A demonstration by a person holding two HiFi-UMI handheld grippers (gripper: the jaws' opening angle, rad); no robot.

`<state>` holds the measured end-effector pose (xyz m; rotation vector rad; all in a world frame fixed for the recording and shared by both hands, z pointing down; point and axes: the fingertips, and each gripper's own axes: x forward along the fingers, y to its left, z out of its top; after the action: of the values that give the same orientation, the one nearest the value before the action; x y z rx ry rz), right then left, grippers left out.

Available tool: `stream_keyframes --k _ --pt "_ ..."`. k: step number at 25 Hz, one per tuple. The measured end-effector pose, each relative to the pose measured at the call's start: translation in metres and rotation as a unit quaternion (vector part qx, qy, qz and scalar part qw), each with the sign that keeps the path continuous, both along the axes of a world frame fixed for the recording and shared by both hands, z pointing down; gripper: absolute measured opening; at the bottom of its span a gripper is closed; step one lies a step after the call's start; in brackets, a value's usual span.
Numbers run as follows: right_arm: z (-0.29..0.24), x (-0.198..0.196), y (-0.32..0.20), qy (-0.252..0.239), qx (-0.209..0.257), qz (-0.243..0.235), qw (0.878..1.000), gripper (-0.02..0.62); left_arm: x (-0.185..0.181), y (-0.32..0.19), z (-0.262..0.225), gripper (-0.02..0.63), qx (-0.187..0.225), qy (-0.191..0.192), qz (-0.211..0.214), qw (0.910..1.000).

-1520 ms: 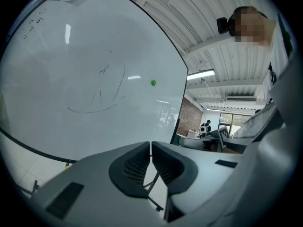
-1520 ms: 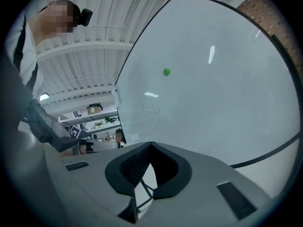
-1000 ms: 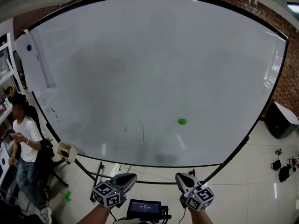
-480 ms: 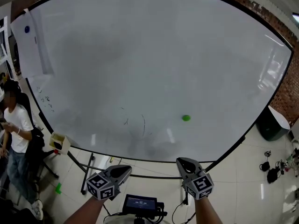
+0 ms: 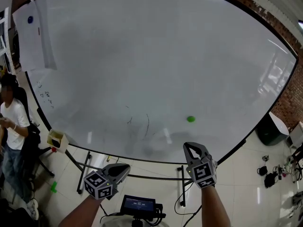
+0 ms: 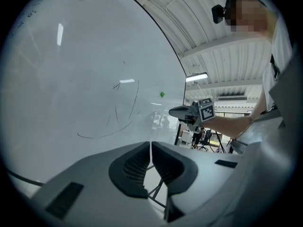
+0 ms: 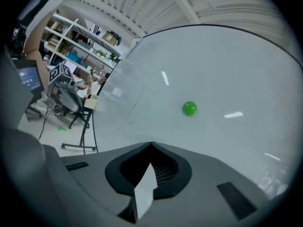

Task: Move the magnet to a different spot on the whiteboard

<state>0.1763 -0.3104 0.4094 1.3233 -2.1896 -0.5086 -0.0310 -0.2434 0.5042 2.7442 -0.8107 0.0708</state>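
Whiteboard (image 5: 142, 56) fills most of the head view, on a rolling stand, with a brick wall (image 5: 289, 93) behind its right edge.
Person (image 5: 12, 122) off the board's left edge, in a white shirt.
Paper sheet (image 5: 35, 32) hangs at the top-left corner, pinned by a blue magnet (image 5: 31, 19).
Black bin (image 5: 270, 129) on the floor past the lower right edge.
Right gripper (image 5: 193, 148): jaws closed tip to tip, nothing between them. It points at the board near the bottom edge, directly under the green magnet and clear of it.
Left gripper (image 5: 125, 167): jaws also together and empty. It sits lower, below the bottom edge and left of the right one.
Screen device (image 5: 138, 205) sits between the two forearms, below the board.
Small yellowish box (image 5: 56, 139) at the lower left corner, on the stand.
Pen marks (image 5: 147, 124): a few thin strokes in the lower middle of the board.
Green magnet (image 5: 191, 119): stuck in the board's lower right area, close to the bottom edge and right of the pen marks. In the right gripper view it is ahead, above and slightly right of the jaw tips, not touched.
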Motion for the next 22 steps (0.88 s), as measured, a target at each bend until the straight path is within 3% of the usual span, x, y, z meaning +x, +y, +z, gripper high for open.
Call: stream_keyframes --k 7,13,22 --pt "-0.033 0.008 -0.024 0.128 0.045 0.04 0.99 0.051 -0.004 0.001 0.001 0.026 0.0 0.011 0.011 0.9999" --pt "-0.061 0.008 -0.034 0.235 0.097 0.076 0.964 0.082 -0.006 0.006 0.004 0.026 -0.006 0.011 0.021 0.9997" --pt "-0.078 0.002 -0.044 0.323 0.129 0.091 0.933 0.16 -0.016 -0.001 0.006 0.026 -0.006 0.015 0.022 0.9996"
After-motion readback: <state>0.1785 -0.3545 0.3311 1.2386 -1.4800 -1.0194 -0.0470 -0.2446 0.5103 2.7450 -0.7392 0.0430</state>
